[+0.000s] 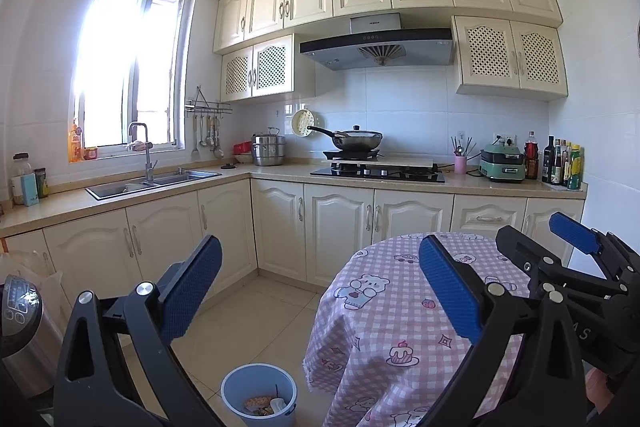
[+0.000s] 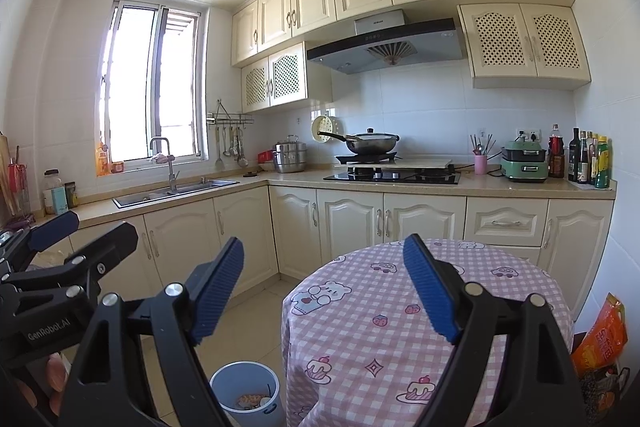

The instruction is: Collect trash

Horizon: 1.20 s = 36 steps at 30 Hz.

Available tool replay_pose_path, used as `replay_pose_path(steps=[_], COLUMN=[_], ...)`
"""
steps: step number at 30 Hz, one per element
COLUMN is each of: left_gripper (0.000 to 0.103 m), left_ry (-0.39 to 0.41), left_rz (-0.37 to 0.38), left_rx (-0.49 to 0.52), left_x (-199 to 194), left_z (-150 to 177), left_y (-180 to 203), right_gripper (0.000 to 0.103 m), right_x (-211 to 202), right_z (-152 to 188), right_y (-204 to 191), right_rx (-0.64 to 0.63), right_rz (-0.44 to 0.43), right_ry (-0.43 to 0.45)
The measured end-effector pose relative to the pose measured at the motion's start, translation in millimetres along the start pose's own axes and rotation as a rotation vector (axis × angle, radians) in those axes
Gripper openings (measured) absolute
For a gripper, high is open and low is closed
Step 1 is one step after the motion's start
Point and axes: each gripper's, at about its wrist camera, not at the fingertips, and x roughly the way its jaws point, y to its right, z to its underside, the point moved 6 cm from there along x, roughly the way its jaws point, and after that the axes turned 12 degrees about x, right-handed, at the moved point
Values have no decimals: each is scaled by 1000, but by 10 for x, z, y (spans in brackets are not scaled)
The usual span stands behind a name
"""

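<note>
Blue-padded left gripper (image 1: 320, 291) and right gripper (image 2: 324, 287) both spread wide, empty, raised above table (image 2: 360, 327). Trash lay inside pale blue bin (image 2: 245, 393) on floor beside table's left edge. No loose trash visible on tablecloth; best to scan floor and counter before reaching.

We see open floor (image 1: 256, 311) between the cabinets (image 1: 160, 239) and the round table (image 1: 384, 311); the bin (image 1: 258, 387) stands just beside the table's cloth edge.

Kitchen, cream cabinets (image 1: 280, 227) in an L around the gas hob (image 1: 378, 173): range hood (image 1: 376, 47) above it, sink (image 1: 152, 181) and bright window (image 1: 128, 67) to its left; beige tiled floor (image 1: 256, 315); white tiled walls.
</note>
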Motion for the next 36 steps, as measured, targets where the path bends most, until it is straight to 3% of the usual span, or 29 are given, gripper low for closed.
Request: replay_pose_path(steps=[36], left_gripper=[95], left_ry=[-20], left_rz=[-4], left_rx=[3], left_x=[34], left_z=[75], left_y=[-12], right_gripper=[82], right_x=[15], right_z=[111], right_y=[-15], right_rx=[1], right_rz=[-6], right_ry=[-14])
